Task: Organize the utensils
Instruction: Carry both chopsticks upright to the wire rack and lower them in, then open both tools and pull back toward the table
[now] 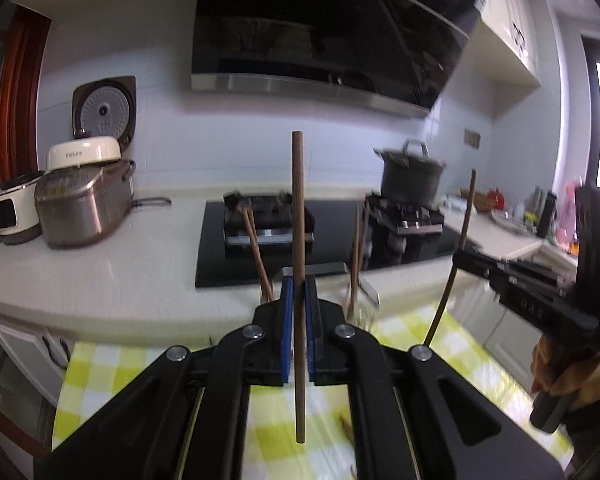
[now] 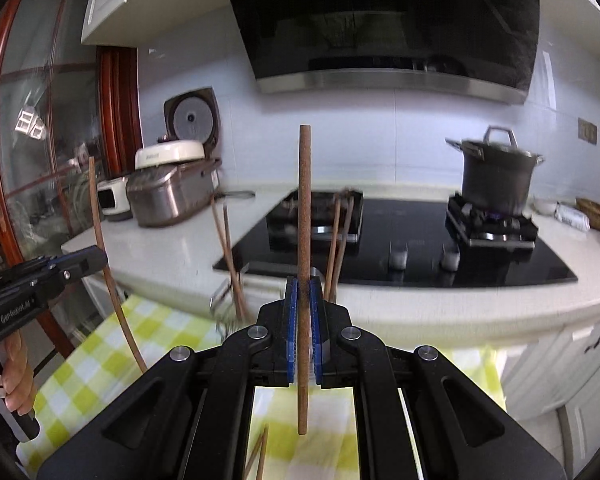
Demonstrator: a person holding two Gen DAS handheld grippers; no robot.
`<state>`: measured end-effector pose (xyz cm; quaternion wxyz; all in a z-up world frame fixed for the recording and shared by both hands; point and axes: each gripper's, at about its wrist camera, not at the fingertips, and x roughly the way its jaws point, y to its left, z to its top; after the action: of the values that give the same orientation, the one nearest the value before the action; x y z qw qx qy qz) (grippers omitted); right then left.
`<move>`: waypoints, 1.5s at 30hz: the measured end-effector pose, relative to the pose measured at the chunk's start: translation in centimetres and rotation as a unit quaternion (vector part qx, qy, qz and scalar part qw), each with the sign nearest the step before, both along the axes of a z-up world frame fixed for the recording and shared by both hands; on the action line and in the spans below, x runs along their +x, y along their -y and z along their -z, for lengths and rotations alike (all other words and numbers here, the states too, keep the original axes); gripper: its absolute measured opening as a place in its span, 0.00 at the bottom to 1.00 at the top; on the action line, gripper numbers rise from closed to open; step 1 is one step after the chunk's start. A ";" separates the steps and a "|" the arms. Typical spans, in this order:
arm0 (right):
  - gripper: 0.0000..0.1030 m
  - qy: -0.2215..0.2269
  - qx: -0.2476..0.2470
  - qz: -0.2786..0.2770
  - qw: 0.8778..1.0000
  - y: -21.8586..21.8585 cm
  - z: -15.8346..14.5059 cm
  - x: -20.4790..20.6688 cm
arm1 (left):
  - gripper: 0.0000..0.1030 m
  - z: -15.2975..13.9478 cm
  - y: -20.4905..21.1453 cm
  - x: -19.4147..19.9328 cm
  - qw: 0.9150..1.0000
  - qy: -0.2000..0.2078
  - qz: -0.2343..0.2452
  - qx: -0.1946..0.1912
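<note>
The left gripper [image 1: 299, 320] is clamping its blue pads tight on a brown wooden chopstick [image 1: 298, 240], which is standing dead upright, its top pointing to 12 o'clock and its lower end hanging below the jaws over the yellow-green checked cloth [image 1: 100, 376]. The right gripper [image 2: 304, 320] is doing the same: pads pinched on a second chopstick [image 2: 304, 220], vertical, speckled brown, round-ended.

In the left wrist view the right gripper is showing at 3 o'clock, its stick slanting thin and dark. Just ahead of both grippers, more chopsticks [image 2: 230, 256] are leaning in a blurred holder whose shape I cannot make out, with another pair [image 2: 338, 240] beside them; they are crowding the space right in front of the jaws. A loose pair [image 2: 260, 456] is lying on the cloth at 6 o'clock.

Beyond, the black gas hob [image 2: 420, 248] is carrying a grey stockpot [image 2: 496, 180] at 2 o'clock, a rice cooker [image 1: 84, 204] is sitting open at 9 o'clock, and the range hood [image 1: 320, 32] is hanging at 12.
</note>
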<state>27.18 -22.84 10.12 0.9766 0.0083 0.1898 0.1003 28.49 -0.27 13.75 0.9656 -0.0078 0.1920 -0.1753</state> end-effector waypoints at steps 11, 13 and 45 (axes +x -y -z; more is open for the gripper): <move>0.07 0.036 0.016 0.007 0.999 0.1 -4.0 6.6 | 0.06 -5.1 1.1 8.0 0.998 0.042 -0.040 -0.036; 0.07 0.034 0.021 0.006 0.999 0.1 -3.9 7.8 | 0.06 -5.2 1.3 9.5 0.997 0.047 -0.047 -0.045; 0.70 -0.055 0.022 -0.010 0.998 0.2 7.0 11.4 | 0.46 10.3 1.6 13.7 0.994 -0.050 -0.088 -0.028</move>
<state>38.62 -22.99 3.10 0.9633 0.0334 0.2411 0.1131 42.23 -1.85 3.44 0.9657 -0.0607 0.2339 -0.0947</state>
